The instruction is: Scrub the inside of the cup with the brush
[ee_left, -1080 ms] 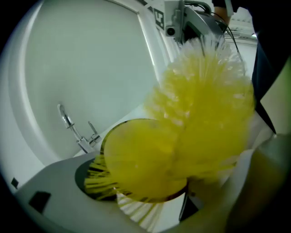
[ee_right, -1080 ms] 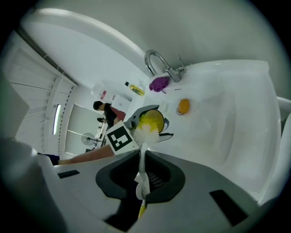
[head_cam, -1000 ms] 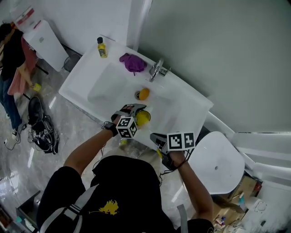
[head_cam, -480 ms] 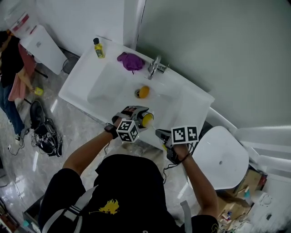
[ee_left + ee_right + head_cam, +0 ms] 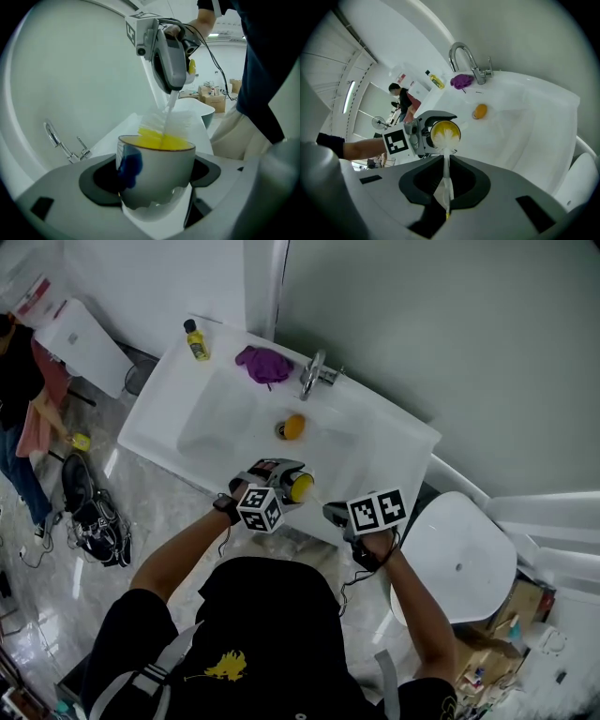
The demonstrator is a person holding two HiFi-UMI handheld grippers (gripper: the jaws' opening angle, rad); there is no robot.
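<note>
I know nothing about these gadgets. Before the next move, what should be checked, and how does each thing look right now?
1. Cup clamped in left tool: ok, the jaws press on its sides.
2. Brush handle gripped by right tool: ok.
3. Bristles at the cup's mouth: ok, the lower ones dip into the yellow interior.
4. Bristles reaching the bottom: cannot tell.
5. Cup over the sink for drips: cannot tell, it hangs near the front edge.
</note>
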